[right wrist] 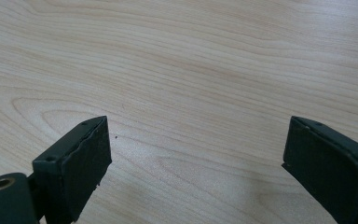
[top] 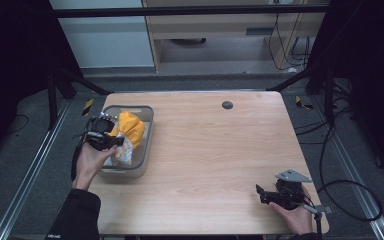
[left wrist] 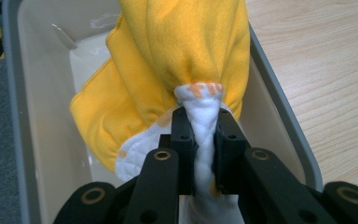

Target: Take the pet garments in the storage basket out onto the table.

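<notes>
Over the grey bin [top: 147,120], left tongs [left wrist: 204,140] tight on yellow cloth [left wrist: 182,56]; right tongs [right wrist: 196,154] agape.

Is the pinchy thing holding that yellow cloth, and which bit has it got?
Yes. The left gripper pinches the yellow cloth by a bunched white edge, over the grey bin. The right gripper holds nothing.

No word, brand or number can be read anywhere; the yellow cloth [left wrist: 182,51] carries orange marks on its white bunched edge, in the left gripper view, too crumpled to make out as letters; the person's dark sleeve [top: 75,220] bears a small pale mark near its lower edge in the high view, too small to read.
</notes>
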